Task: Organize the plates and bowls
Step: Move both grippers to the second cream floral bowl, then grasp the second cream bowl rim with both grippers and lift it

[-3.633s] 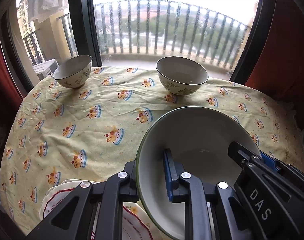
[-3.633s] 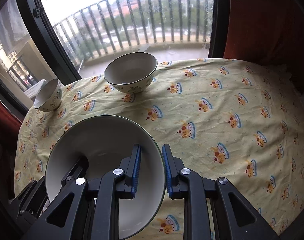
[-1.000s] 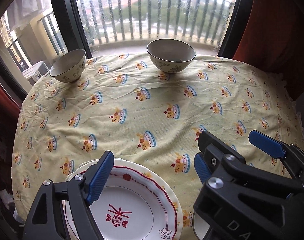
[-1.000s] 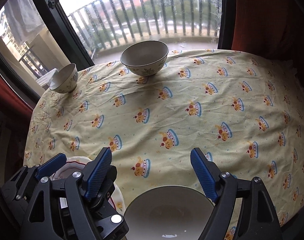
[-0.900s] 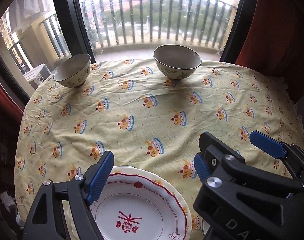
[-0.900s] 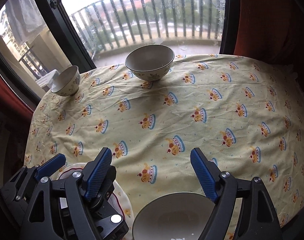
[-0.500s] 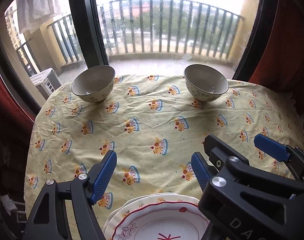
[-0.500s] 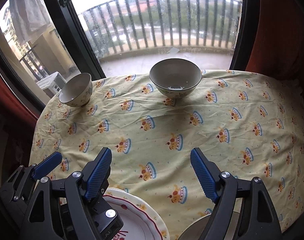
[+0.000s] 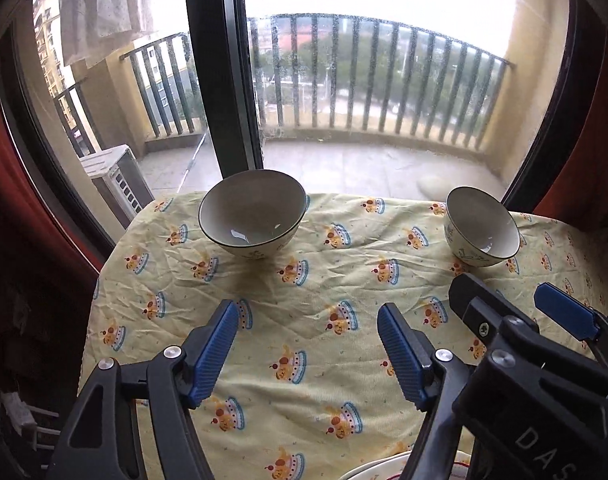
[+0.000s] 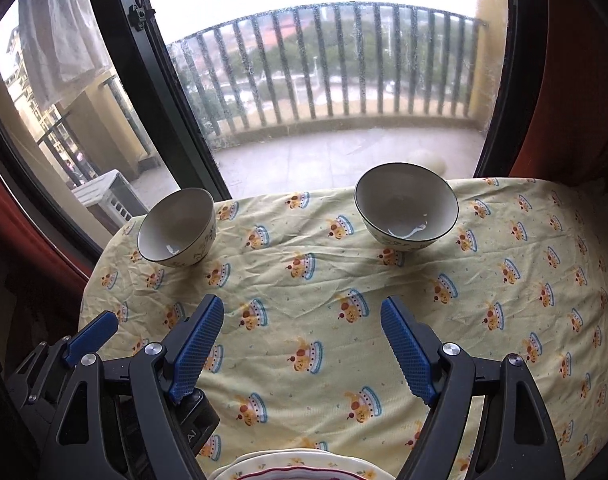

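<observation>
Tongs on both sides are spread wide and hold nothing: my left gripper (image 9: 308, 344) and right gripper (image 10: 301, 342) hang above the tablecloth (image 10: 504, 320). Two bowls (image 9: 252, 213) (image 9: 482, 227) sit apart at the table's far edge. Only my right view shows the plate (image 10: 299, 466) rim clearly, at the near edge.
</observation>
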